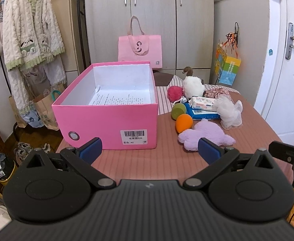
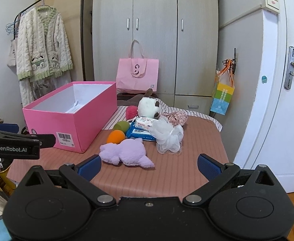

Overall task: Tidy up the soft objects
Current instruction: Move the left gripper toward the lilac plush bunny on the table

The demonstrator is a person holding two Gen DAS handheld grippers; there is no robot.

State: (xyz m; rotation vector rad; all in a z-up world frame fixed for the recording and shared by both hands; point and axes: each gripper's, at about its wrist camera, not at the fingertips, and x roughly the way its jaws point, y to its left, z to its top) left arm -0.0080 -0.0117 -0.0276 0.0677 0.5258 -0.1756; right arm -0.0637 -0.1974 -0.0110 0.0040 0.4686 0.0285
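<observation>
Left gripper (image 1: 150,149) fingers spread, empty, pink box (image 1: 108,120) ahead of left finger, label "520", right gripper (image 2: 149,165) fingers spread, empty, purple plush (image 2: 124,152) just ahead between fingers, long axis crosswise, "GenRobot.AI" on left gripper's side.

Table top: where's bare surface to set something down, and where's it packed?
Free: the front strip of the table between the purple plush and the near edge, plus the right side past the white mesh pouf. The pink box holds only paper. Crowded: the cluster behind the plush, with balls, wipe packs and toys touching.
</observation>
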